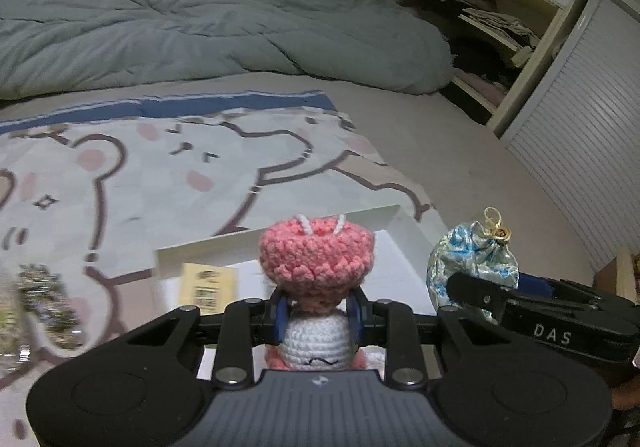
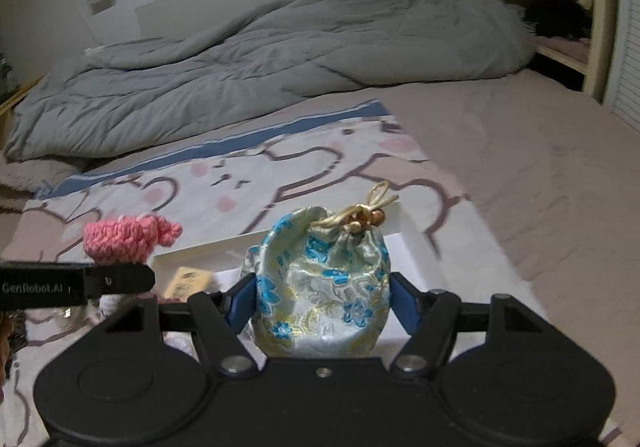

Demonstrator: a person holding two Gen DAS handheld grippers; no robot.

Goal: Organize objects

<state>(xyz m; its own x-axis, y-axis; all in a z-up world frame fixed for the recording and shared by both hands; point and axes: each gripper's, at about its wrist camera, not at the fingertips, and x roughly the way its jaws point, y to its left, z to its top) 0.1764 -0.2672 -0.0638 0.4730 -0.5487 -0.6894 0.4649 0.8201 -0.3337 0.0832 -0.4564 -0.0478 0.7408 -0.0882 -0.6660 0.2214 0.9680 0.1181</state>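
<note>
Behind everything you have a bed [image 2: 520, 151] with a rumpled grey duvet [image 2: 280, 59] heaped along its far side and an open shelf unit [image 1: 492, 43] stuffed with clothes in the corner. Spread across the near part of the bed is a cartoon bear blanket [image 1: 160, 175], and on it sits a shallow white box [image 1: 392, 223], open-topped, with a yellowish labelled card [image 1: 208, 283] lying inside. To your far left on the blanket there is a blurred glittery item that I cannot identify.

Your right gripper [image 2: 322, 303] is clamped around a brocade drawstring pouch [image 2: 324, 287], its blue pads pressing both sides of the pouch's belly, with the gold cord knot on top. Your left gripper [image 1: 318, 317] is closed tight on a crocheted doll [image 1: 316, 259], pinched at the narrow neck between its pink part and its white part. Both items hang over the near edge of the box, the pouch to the right of the doll.

You appear to be mid-carry, bringing both items to the box. Next you need to lower each one inside the rim, keeping them apart so they do not collide, and avoid covering the card if it matters. Release the pouch upright so it does not roll; the doll is soft and should settle wherever you let go.
</note>
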